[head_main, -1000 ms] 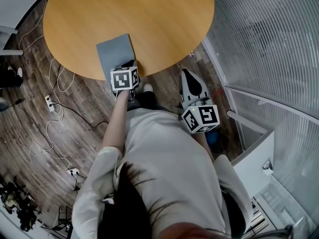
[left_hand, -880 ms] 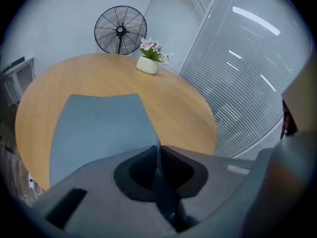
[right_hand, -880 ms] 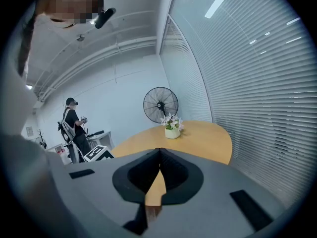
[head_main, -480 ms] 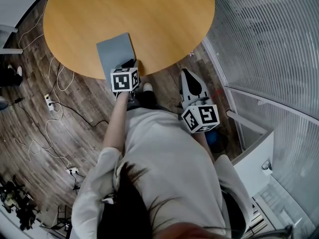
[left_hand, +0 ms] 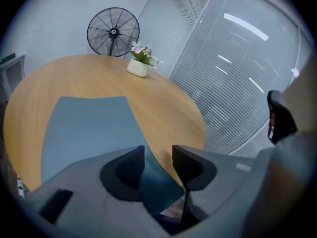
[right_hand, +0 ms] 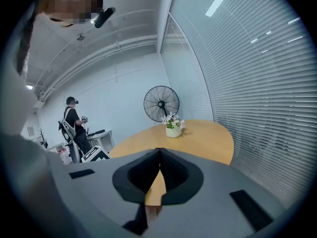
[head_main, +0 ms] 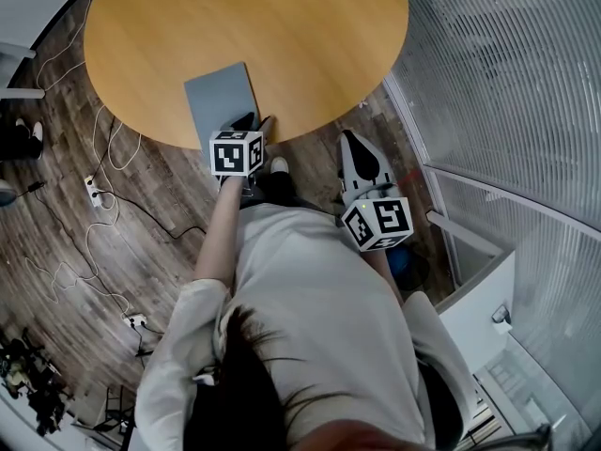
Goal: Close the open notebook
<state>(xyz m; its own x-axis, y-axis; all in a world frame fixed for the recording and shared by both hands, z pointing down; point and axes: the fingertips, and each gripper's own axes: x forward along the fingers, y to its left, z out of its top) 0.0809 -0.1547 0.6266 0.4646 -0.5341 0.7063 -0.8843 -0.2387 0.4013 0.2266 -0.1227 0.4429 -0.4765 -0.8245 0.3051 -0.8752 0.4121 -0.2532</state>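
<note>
Round and wooden, the table (head_main: 310, 45) fills the top of your head view, with a wall of blinds to its right. Far across it stand a little flower pot (left_hand: 137, 67) and a fan (left_hand: 113, 32) behind it.

The grey notebook (head_main: 221, 97) lies flat near your edge of the table. Its cover looks down, so the closing seems done (or very nearly).

Your left tongs (left_hand: 158, 155) have just been opening, and now the jaws stand wide apart. One corner of the notebook sits in the gap between them, but the pads do not press on it. That corner seems to poke out past the table edge.

Your right tongs (right_hand: 159, 155) are shut tight with nothing in them. They hang back by your body, well apart from the notebook.

What could go wrong? If you pull the left tongs away at a slant, a jaw could catch that corner. Then the notebook could slide toward you and tip off the table. The cover might also lift again if a jaw hooks under it. I think a straight pull back, with the jaws kept wide, would be safest.
</note>
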